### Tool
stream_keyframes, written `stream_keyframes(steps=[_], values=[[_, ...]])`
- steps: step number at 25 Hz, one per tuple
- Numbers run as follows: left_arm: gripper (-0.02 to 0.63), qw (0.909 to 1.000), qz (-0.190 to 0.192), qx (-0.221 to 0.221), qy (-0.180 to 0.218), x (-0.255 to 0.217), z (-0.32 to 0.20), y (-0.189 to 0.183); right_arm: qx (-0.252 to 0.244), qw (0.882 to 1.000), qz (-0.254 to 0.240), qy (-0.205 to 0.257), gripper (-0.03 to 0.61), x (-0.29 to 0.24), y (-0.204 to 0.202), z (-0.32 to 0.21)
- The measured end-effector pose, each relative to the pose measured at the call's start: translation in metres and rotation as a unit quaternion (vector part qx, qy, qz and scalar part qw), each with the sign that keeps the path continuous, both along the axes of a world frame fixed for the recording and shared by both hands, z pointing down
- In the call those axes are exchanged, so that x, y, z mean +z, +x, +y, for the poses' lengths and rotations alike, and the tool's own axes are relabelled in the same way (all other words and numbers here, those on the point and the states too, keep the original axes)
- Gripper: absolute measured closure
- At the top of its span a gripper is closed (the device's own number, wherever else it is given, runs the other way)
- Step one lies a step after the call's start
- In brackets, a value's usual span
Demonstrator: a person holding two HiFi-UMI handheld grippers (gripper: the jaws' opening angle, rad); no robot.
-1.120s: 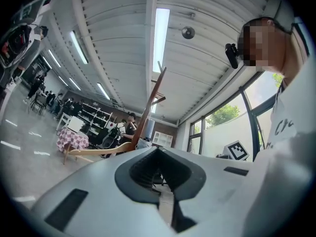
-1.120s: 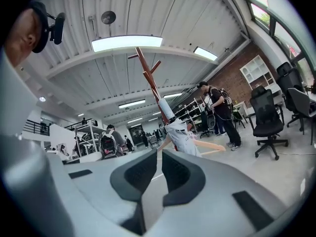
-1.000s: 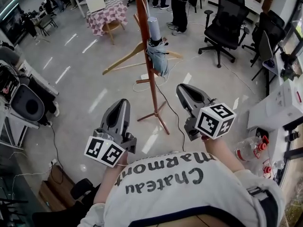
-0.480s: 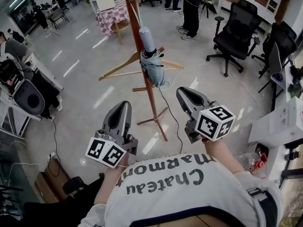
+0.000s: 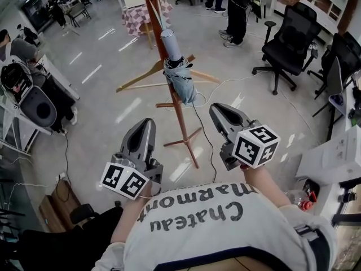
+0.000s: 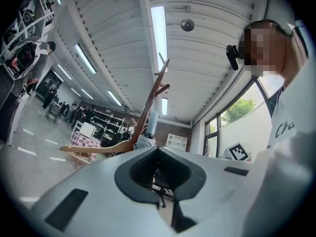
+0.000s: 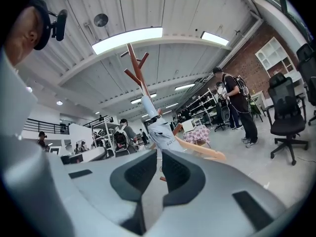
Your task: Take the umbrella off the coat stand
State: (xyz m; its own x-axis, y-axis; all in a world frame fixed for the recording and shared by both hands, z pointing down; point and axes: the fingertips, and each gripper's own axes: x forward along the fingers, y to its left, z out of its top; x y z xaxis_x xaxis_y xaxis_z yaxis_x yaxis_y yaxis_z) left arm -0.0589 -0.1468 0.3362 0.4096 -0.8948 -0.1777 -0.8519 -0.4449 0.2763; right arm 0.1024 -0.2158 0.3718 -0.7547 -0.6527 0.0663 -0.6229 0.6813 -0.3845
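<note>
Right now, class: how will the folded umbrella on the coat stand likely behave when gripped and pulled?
The umbrella hangs with a loose, bunched canopy that will probably squash and slip; its smooth cylindrical handle looks firmer but possibly slippery. The slim coat stand might wobble or tip when tugged.

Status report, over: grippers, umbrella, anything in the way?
Left gripper and right gripper both shut, empty, short of the coat stand. Umbrella folded, hanging on it. Wooden hanger right beside the umbrella.
</note>
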Motion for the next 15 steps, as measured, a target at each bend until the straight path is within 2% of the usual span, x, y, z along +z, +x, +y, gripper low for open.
stream_keyframes(steps=[5,10,15], values=[[0.591,1.0000,-0.005,0.001,-0.006,0.005,-0.001,0.002,0.000,1.000,-0.006,-0.008,0.531,0.008,0.001,-0.003],[0.591,0.9999,-0.009,0.002,0.004,0.000,-0.008,0.001,-0.019,0.999,-0.031,0.032,0.529,-0.010,-0.002,0.001],[0.591,0.9998,-0.009,0.020,0.004,0.001,-0.018,0.003,-0.003,1.000,-0.022,0.021,0.531,-0.007,0.000,-0.009]])
